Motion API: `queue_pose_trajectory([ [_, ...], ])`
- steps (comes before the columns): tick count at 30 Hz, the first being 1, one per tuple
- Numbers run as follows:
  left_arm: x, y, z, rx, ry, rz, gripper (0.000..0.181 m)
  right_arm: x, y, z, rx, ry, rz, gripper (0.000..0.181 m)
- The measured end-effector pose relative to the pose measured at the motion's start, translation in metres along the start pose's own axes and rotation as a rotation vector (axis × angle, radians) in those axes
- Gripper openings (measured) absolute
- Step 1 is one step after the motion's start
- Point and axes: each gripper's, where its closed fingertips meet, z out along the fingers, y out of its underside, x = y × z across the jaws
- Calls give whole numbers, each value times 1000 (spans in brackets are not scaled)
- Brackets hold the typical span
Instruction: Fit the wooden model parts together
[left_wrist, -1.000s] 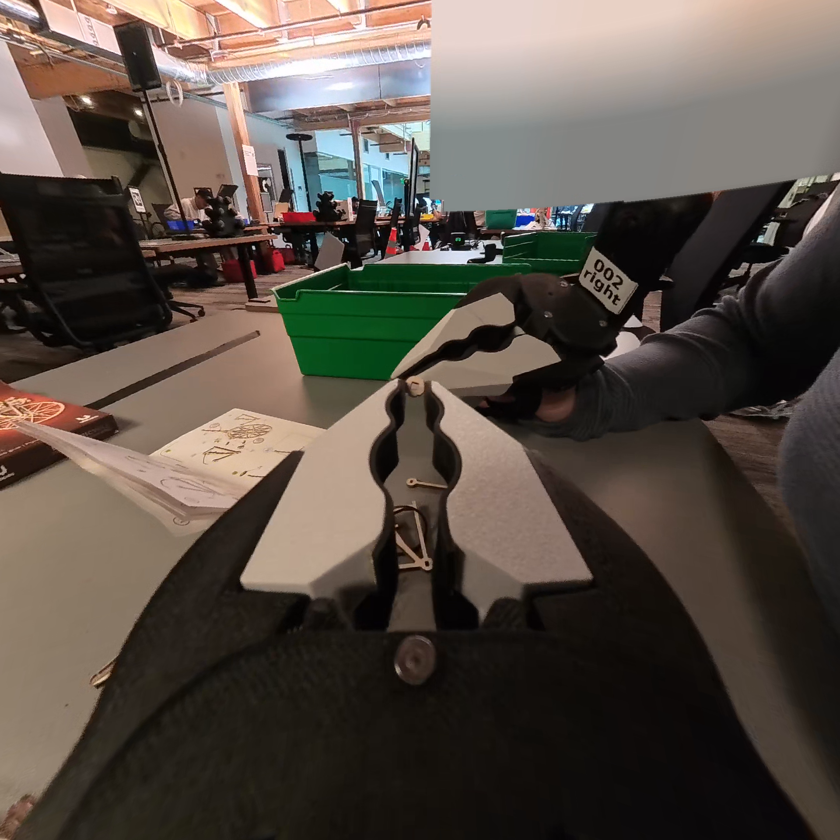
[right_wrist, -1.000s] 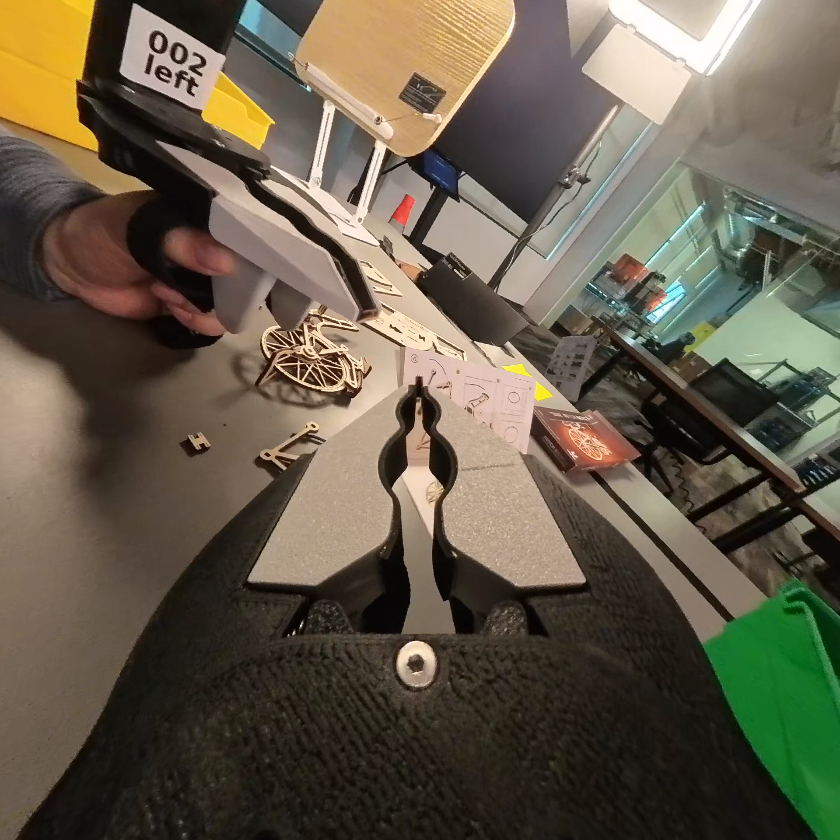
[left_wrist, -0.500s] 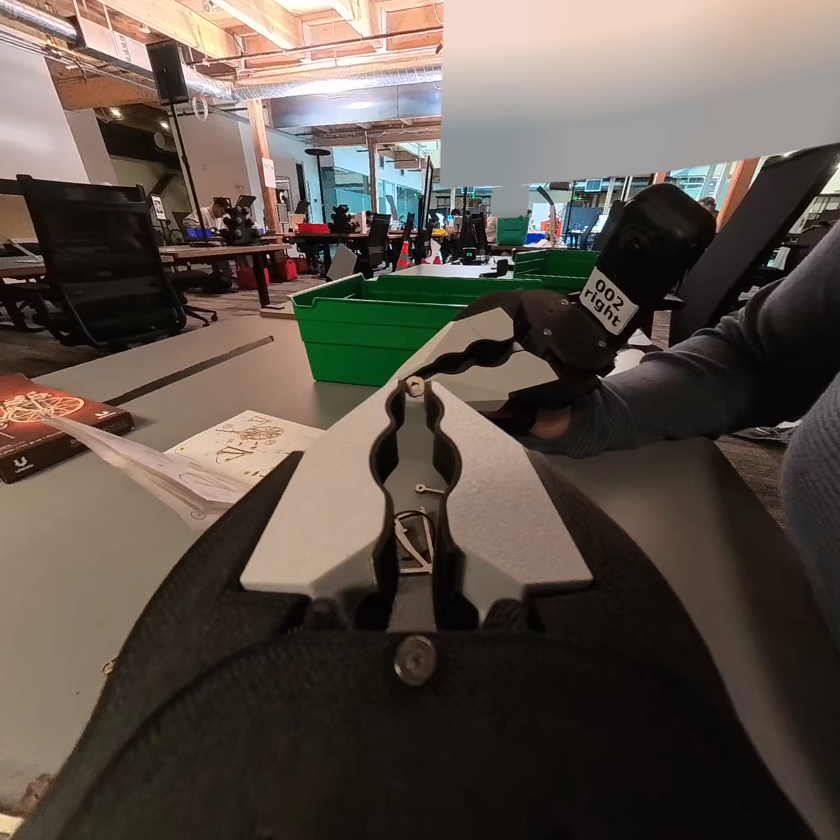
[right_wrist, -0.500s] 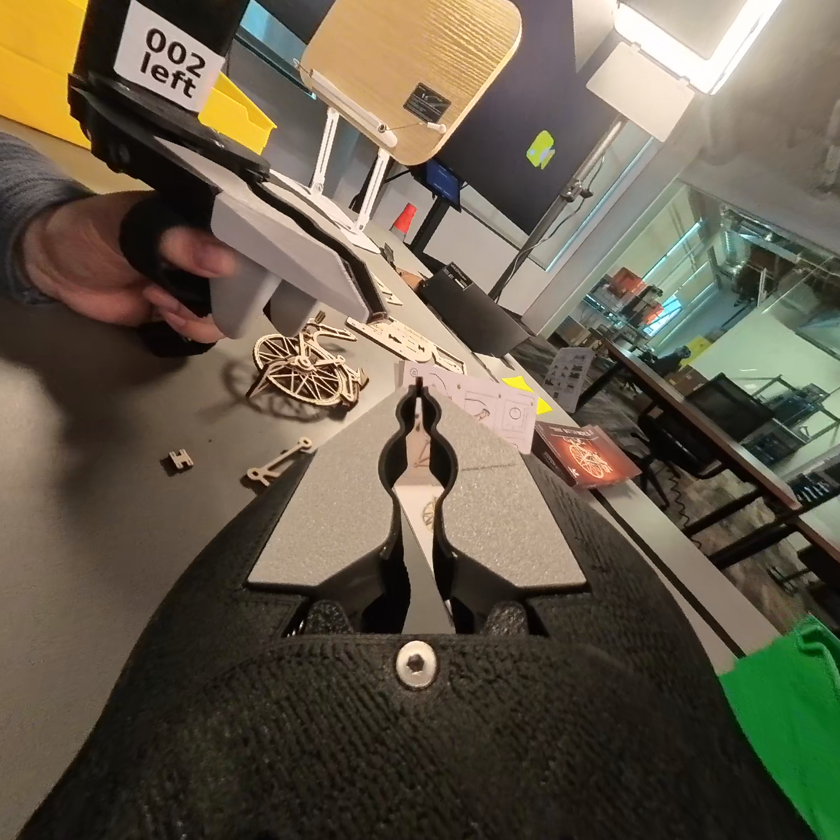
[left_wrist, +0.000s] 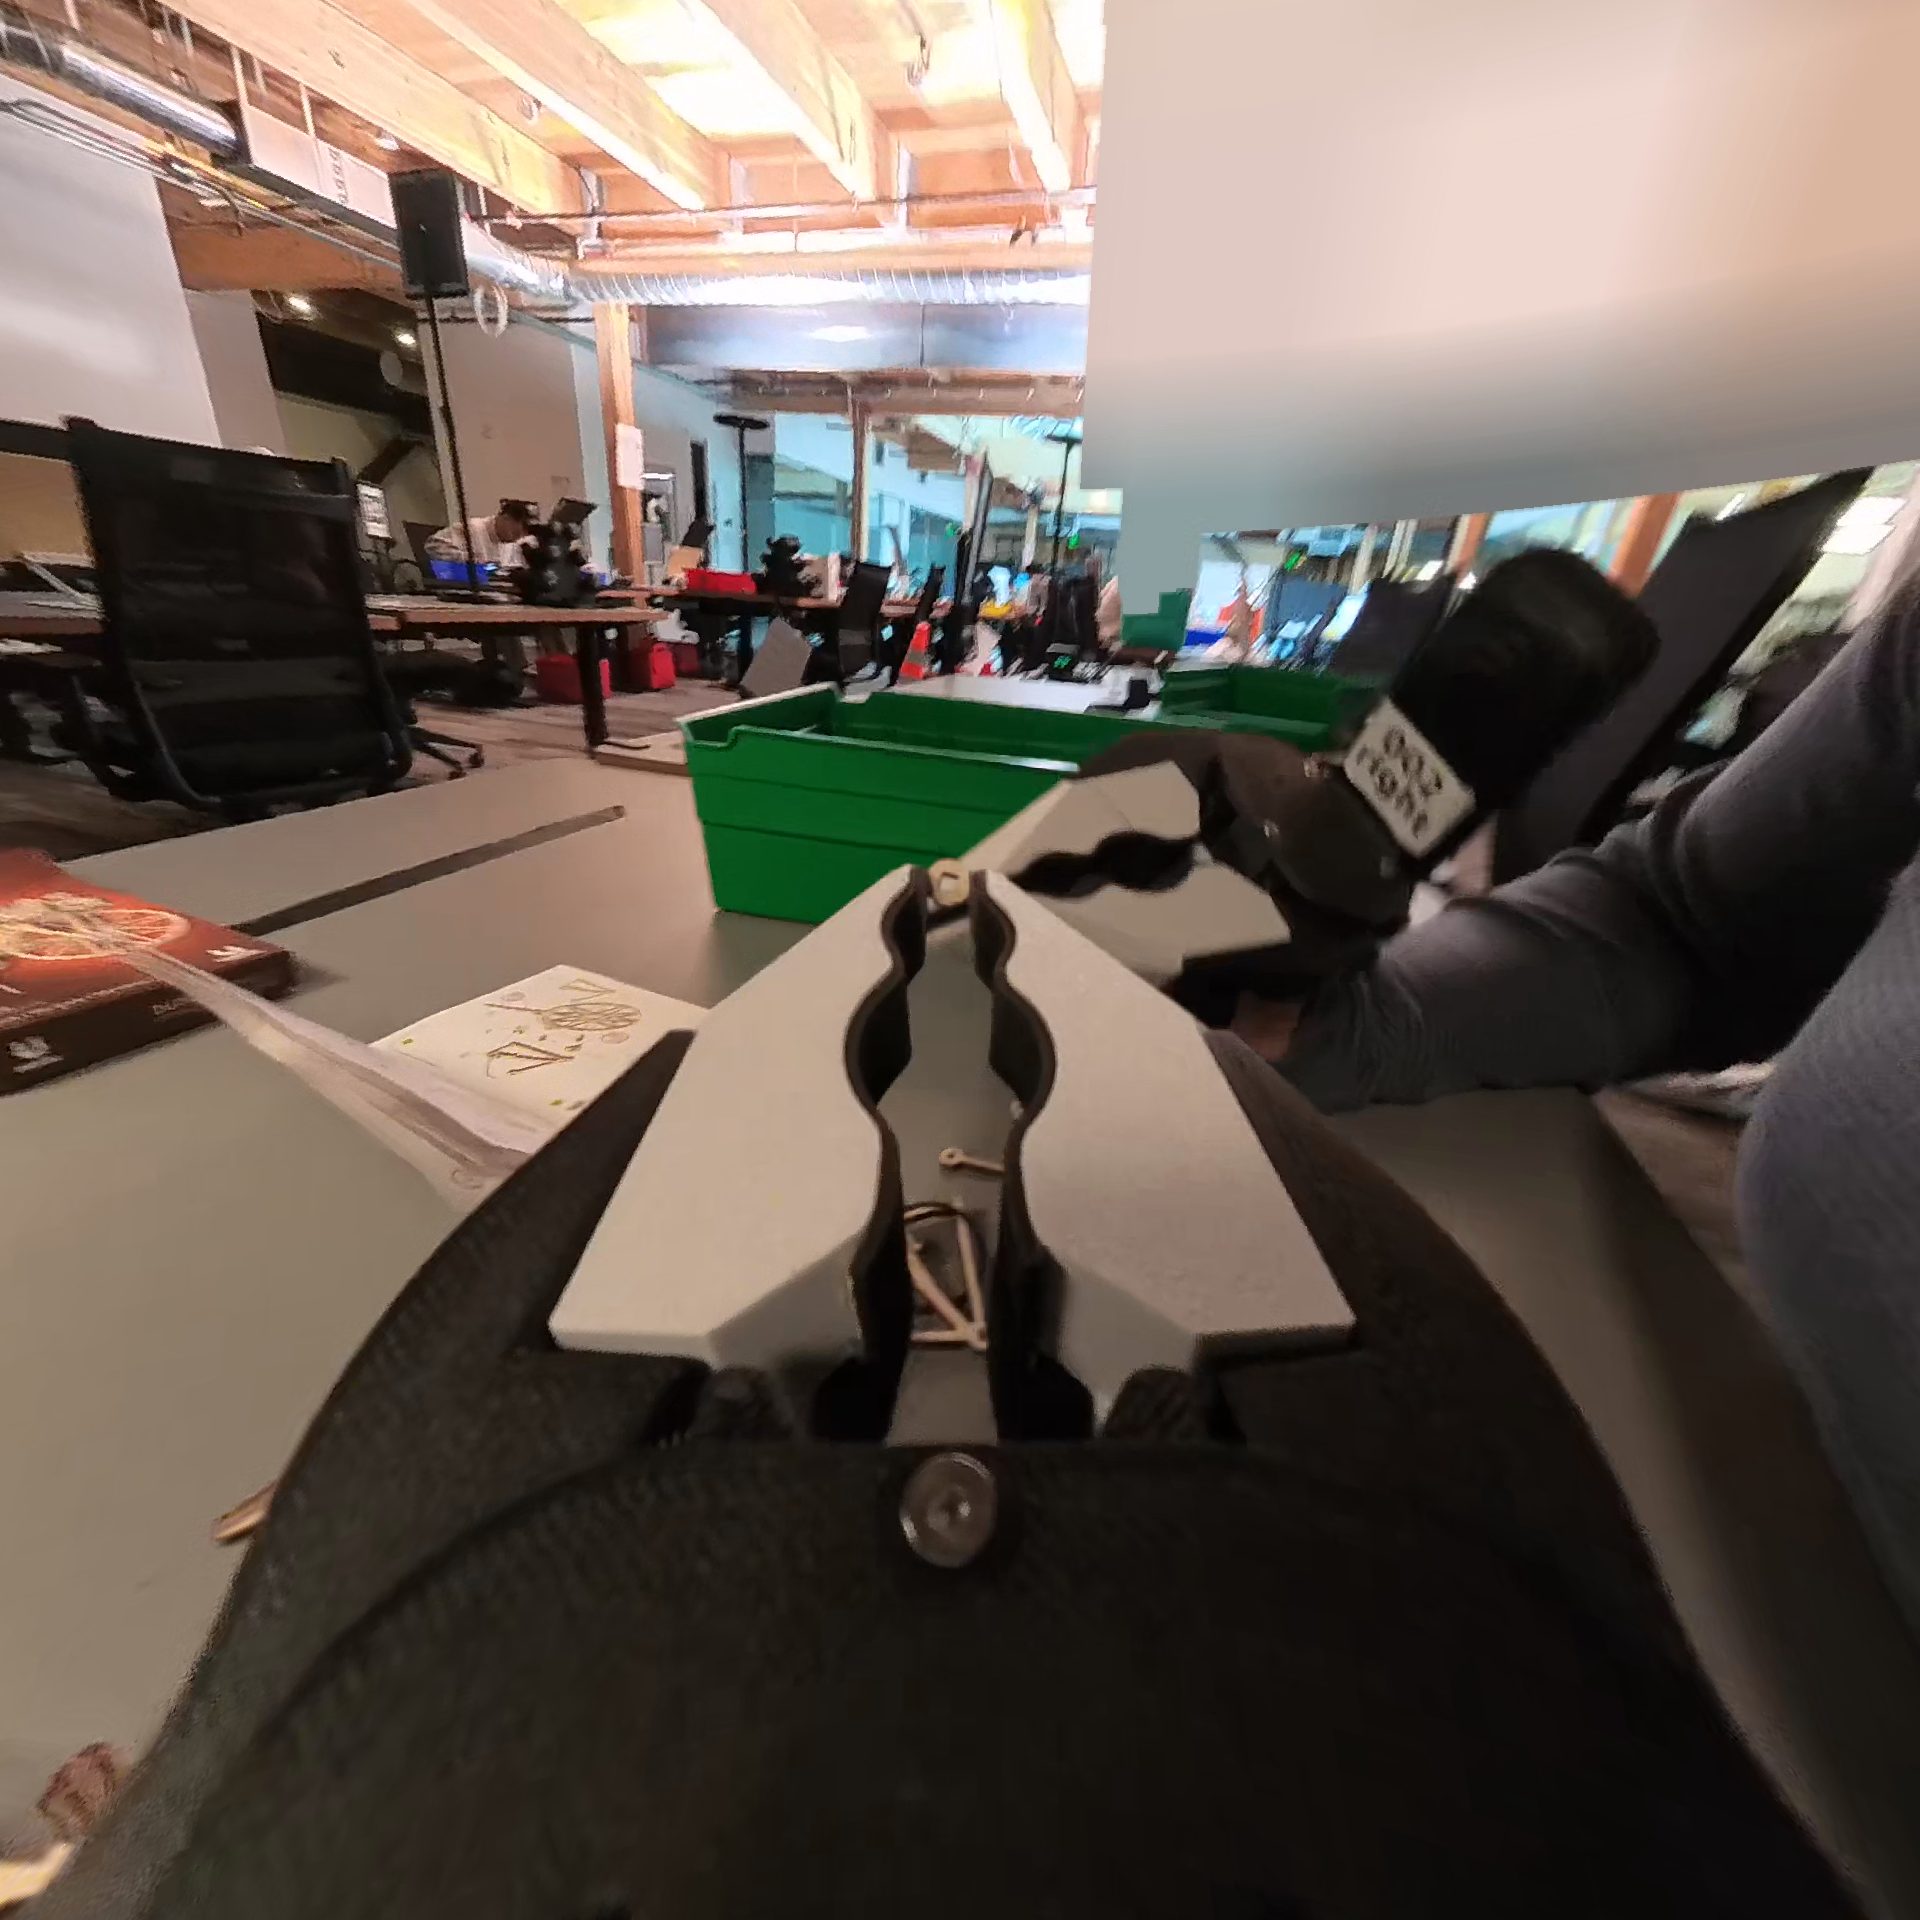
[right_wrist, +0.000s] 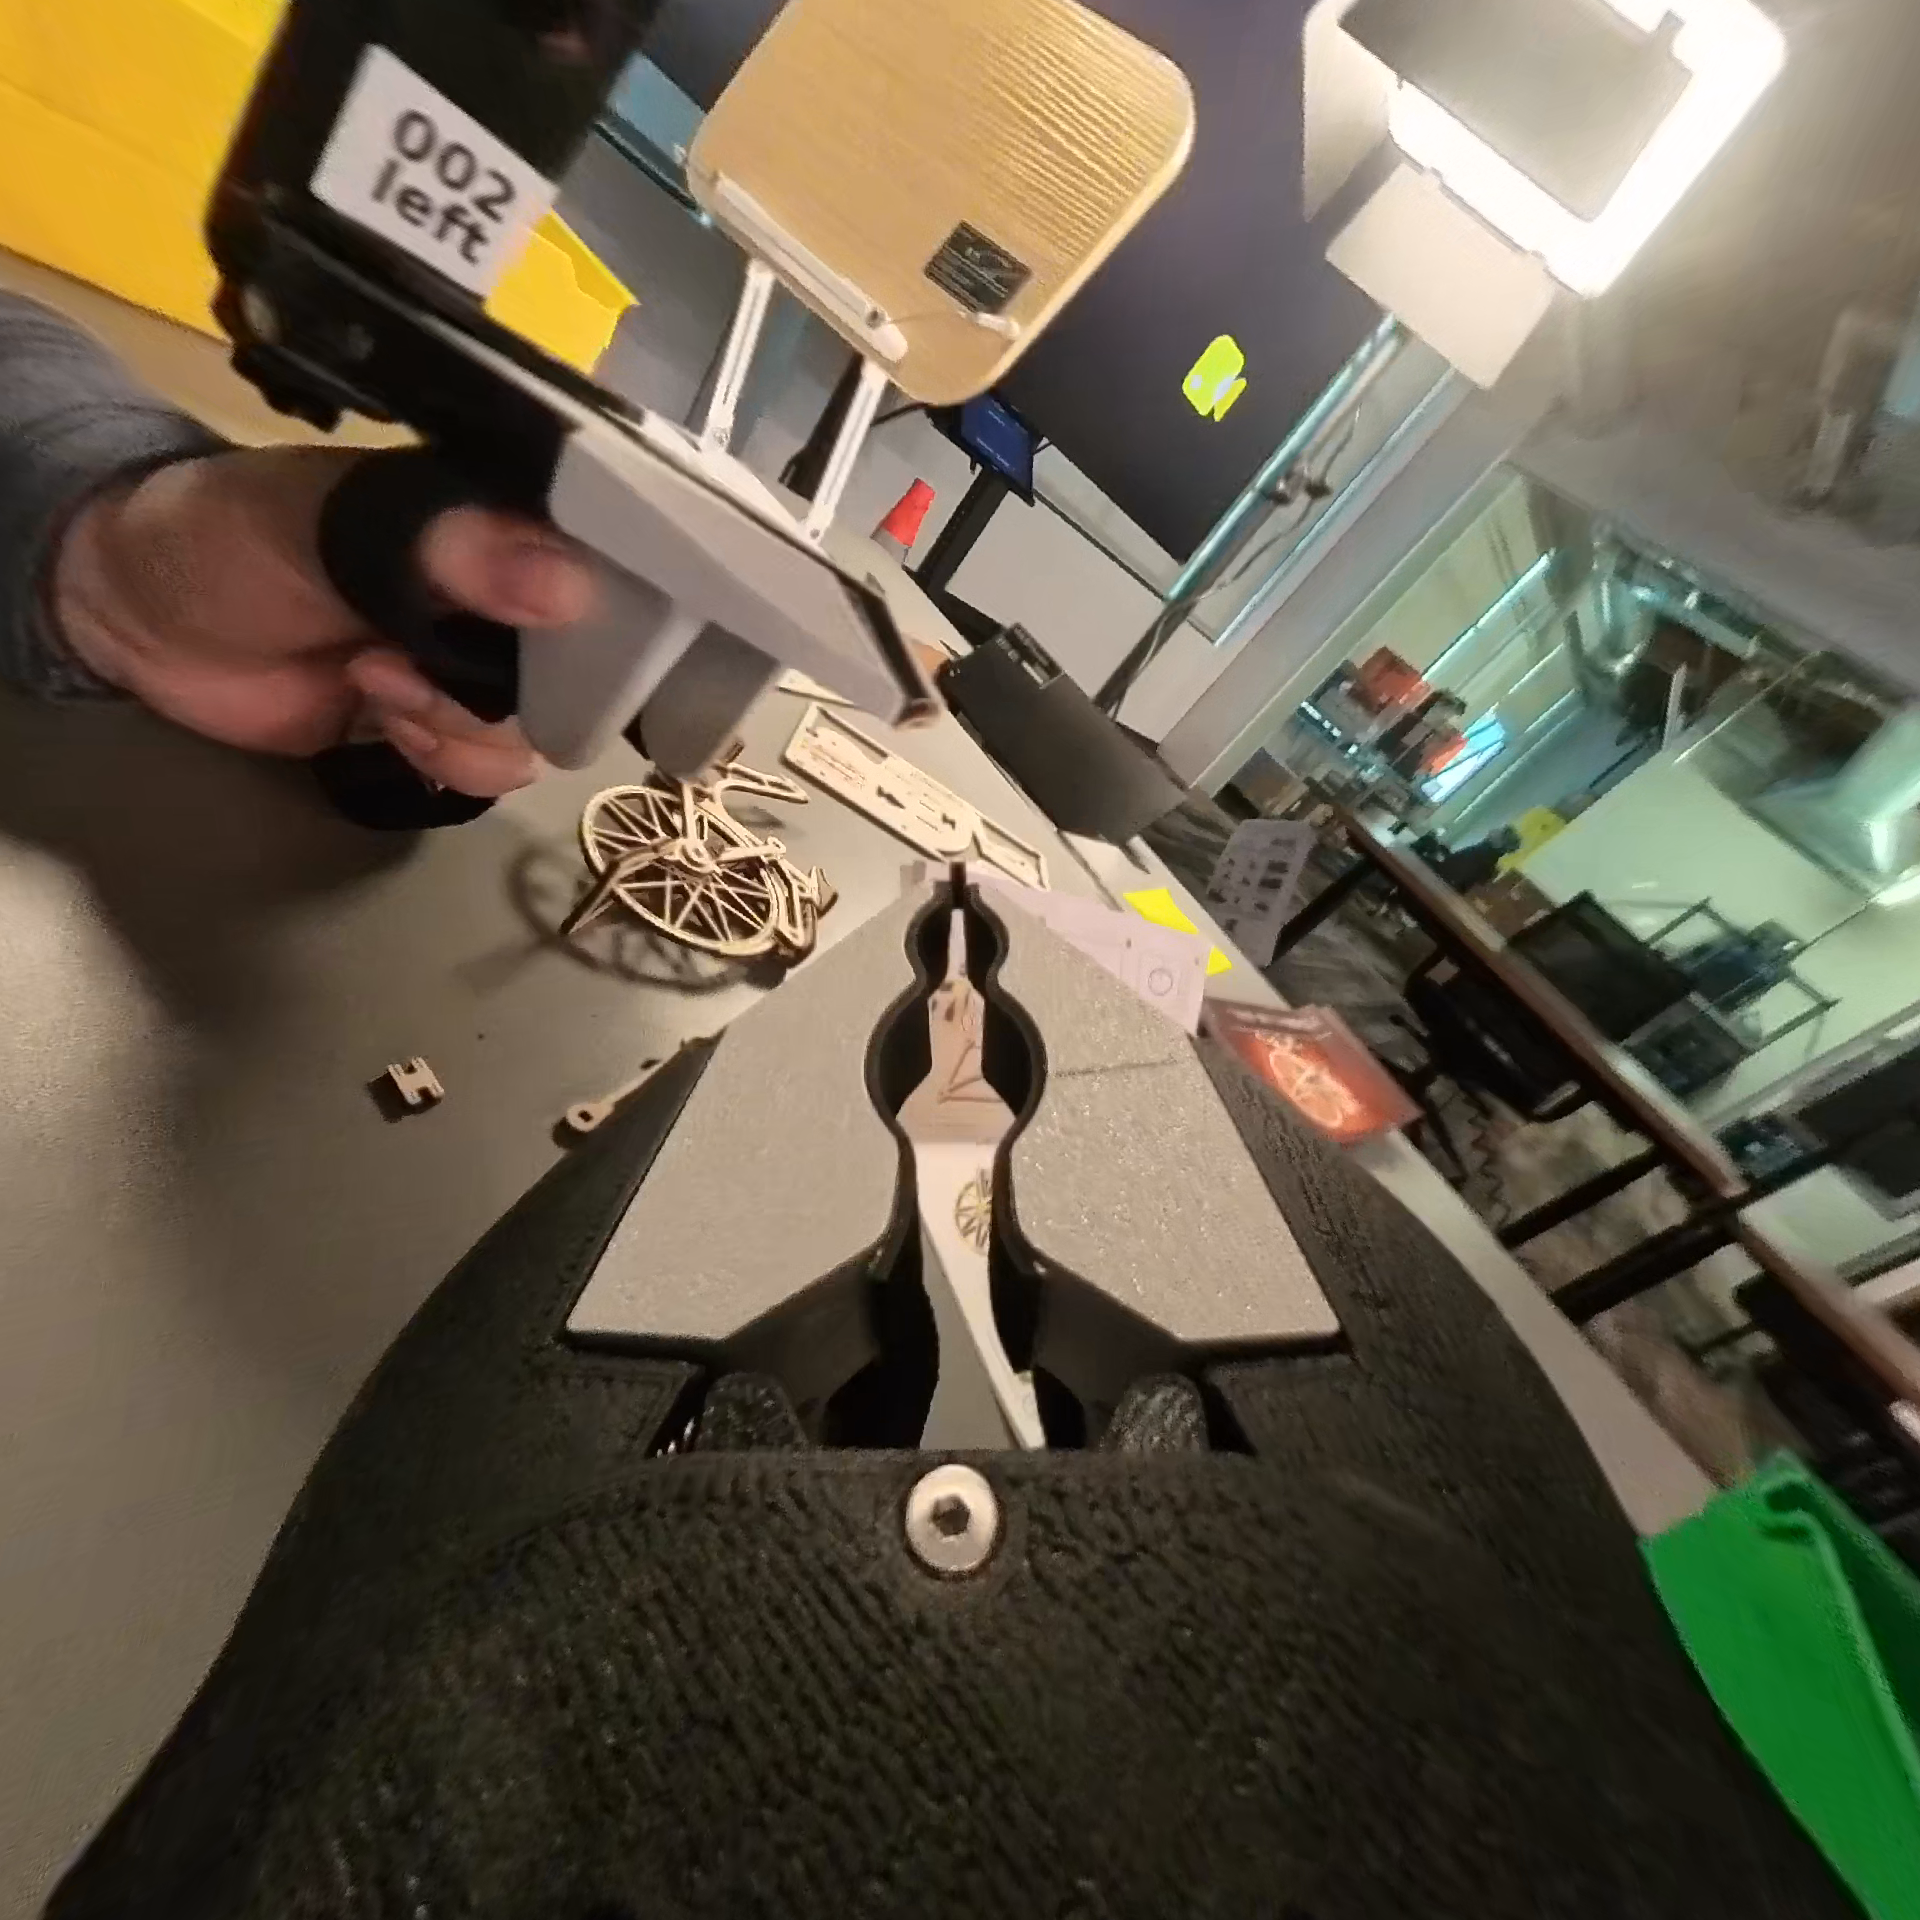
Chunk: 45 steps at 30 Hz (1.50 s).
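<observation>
At the left gripper (left_wrist: 948, 888) tips, fingers clenched on a small round wooden piece (left_wrist: 948, 885). Right gripper (right_wrist: 958, 881) fingers pinch a thin dark sliver; can't tell what. Only the right wrist view shows the wooden bicycle model (right_wrist: 694, 871) on the bench (right_wrist: 208, 1195), under the left gripper, loose connector (right_wrist: 412, 1081) nearby.

We see an open workshop with wooden ceiling beams (left_wrist: 727, 94) and a silver duct (left_wrist: 790, 272). A black mesh chair (left_wrist: 234, 623) stands past the grey counter (left_wrist: 156, 1226), with desks (left_wrist: 499, 613) farther back. A speaker (left_wrist: 428, 234) sits on a stand. Opposite, a bright light panel (right_wrist: 1548, 135) glows above a glass wall (right_wrist: 1714, 748).
</observation>
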Motion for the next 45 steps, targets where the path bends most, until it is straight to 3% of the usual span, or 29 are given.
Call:
queue_pose_trajectory([
  [6,-7,-11,-6,86,35,-142,7,-3,-15,8,-11,78,-107,0],
  [13,-5,-12,-6,88,19,-100,7,-1,-32,11,-27,162,-269,0],
  [27,-2,-12,-6,96,52,-170,7,-3,-35,11,-2,161,-264,0],
  [34,2,-21,-8,195,153,-407,6,-2,-40,11,-12,177,-325,0],
  [39,4,-16,-6,66,147,-176,6,-6,-38,9,18,98,-209,0],
  [45,3,0,-14,-88,151,90,6,-23,-23,5,116,-201,202,0],
])
